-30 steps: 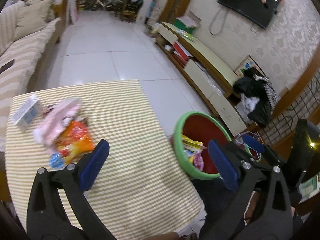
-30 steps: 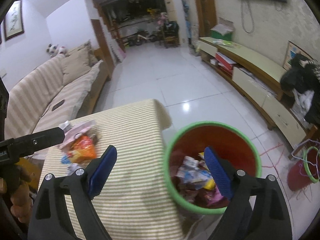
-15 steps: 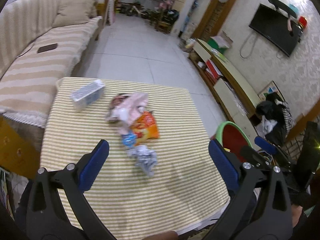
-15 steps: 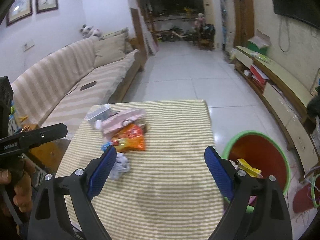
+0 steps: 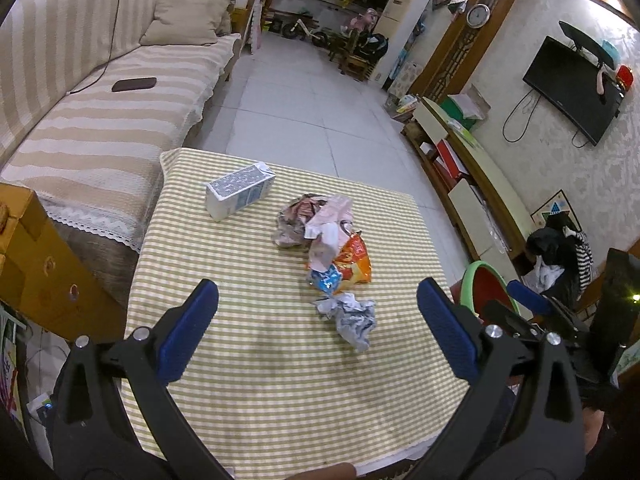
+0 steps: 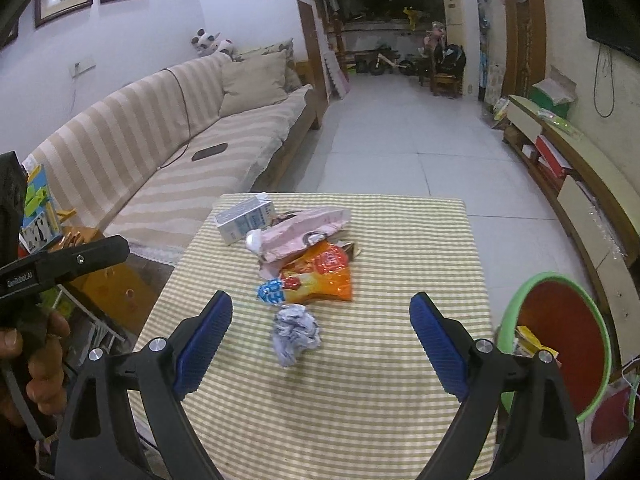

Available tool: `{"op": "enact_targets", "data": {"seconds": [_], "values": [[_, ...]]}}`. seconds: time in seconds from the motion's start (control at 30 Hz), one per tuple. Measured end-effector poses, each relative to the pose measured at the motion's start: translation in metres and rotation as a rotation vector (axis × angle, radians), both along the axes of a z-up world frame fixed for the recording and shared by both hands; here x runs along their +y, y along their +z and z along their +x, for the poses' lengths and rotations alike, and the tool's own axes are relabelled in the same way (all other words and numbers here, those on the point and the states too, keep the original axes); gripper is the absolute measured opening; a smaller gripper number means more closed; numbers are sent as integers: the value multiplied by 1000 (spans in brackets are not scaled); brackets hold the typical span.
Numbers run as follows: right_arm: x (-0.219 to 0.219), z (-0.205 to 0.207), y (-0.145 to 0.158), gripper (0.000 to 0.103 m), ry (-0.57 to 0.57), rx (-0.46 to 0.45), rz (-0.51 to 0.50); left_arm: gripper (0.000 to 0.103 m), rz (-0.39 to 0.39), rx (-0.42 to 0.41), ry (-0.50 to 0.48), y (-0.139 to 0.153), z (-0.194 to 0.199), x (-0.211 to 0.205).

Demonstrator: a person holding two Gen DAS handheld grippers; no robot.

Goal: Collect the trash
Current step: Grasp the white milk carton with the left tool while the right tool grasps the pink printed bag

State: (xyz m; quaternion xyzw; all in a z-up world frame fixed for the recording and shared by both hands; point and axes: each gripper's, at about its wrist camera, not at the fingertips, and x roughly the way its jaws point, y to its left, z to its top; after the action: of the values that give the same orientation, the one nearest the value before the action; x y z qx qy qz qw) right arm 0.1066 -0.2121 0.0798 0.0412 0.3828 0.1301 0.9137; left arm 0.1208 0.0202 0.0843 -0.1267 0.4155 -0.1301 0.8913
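Observation:
Trash lies on a striped tablecloth point(image 5: 240, 360): a crumpled grey paper ball point(image 5: 350, 318) point(image 6: 295, 332), an orange snack bag point(image 5: 354, 262) point(image 6: 320, 276), a small blue wrapper point(image 5: 326, 278) point(image 6: 270, 291), a pink bag point(image 5: 330, 224) point(image 6: 300, 230) and a milk carton point(image 5: 240, 194) point(image 6: 246, 218). A red bin with a green rim point(image 6: 560, 336) point(image 5: 480, 284) stands off the table's right edge and holds wrappers. My left gripper point(image 5: 318, 330) and right gripper point(image 6: 320, 340) are both open and empty, above the table's near side, with the paper ball between their fingers in view.
A striped sofa point(image 6: 160, 152) with a dark phone point(image 5: 134, 85) is to the left. A low TV cabinet point(image 5: 472, 160) runs along the right wall. A yellow wooden cabinet point(image 5: 36, 256) stands left of the table. White tiled floor point(image 6: 400, 152) lies beyond.
Both grippers have swung left from over the bin to face the table. The trash pile now sits in the middle of both views and the bin at the right edge.

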Motion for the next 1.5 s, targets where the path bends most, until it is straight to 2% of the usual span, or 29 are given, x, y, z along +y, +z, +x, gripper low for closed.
{"op": "enact_targets", "data": {"seconds": [0.3, 0.6, 1.0, 1.23, 1.5], "values": [[17, 28, -2, 92, 3, 17, 27, 97, 27, 13, -2, -5, 25, 15], [47, 76, -15, 94, -3, 77, 33, 97, 128, 40, -70, -18, 74, 29], [68, 153, -63, 96, -73, 245, 80, 97, 171, 124, -92, -73, 155, 40], [70, 178, -90, 96, -97, 308, 85, 97, 207, 161, -112, -105, 190, 34], [77, 189, -108, 96, -79, 330, 71, 97, 248, 165, -145, -127, 217, 25]]}}
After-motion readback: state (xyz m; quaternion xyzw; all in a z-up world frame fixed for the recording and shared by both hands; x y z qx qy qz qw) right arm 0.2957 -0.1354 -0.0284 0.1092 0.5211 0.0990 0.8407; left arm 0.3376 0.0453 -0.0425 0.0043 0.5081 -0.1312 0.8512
